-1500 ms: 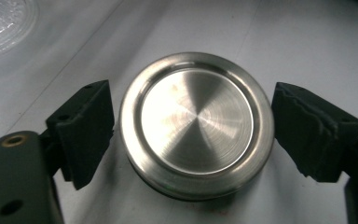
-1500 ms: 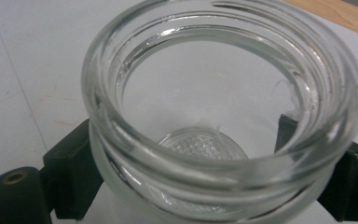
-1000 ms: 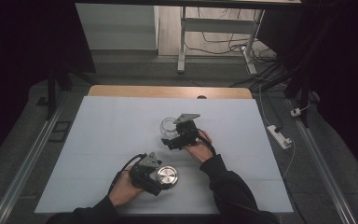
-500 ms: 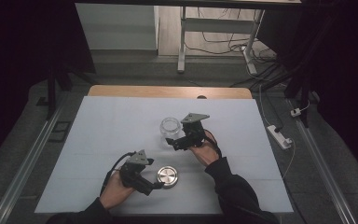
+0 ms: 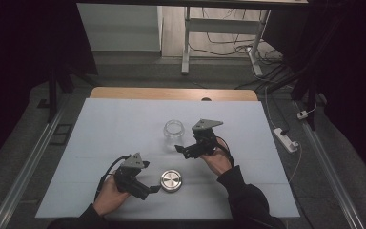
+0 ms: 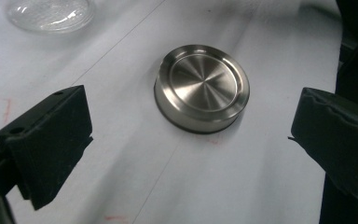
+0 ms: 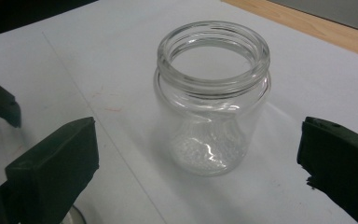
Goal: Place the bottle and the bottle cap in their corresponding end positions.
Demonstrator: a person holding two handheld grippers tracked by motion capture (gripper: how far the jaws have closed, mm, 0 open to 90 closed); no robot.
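While both tongs stand wide with nothing between their jaws, the work looks like lifting a lid and a jar apart or bringing them together. Nearest the person, the left tongs (image 5: 145,189) lie low over the white worktop (image 5: 100,138), jaws spread either side of the round brushed-steel lid (image 5: 171,180), which rests flat just beside them. Along the left gripper view, that lid (image 6: 201,87) sits ahead of the jaws rather than between them, so closing now would catch only air or clip its rim and skate it across the smooth sheet. Farther out, the right tongs (image 5: 183,150) hover near the clear glass jar (image 5: 174,130), which stands upright, open-mouthed and empty, apart from both jaws. Seen in the right gripper view, the jar (image 7: 212,95) is centred between the 2 spread jaws but still beyond them. Glass is slick and round: a pinch taken too high at the threaded neck, or off-centre, could tip it or let it squirt sideways toward the wooden far edge (image 5: 171,93).
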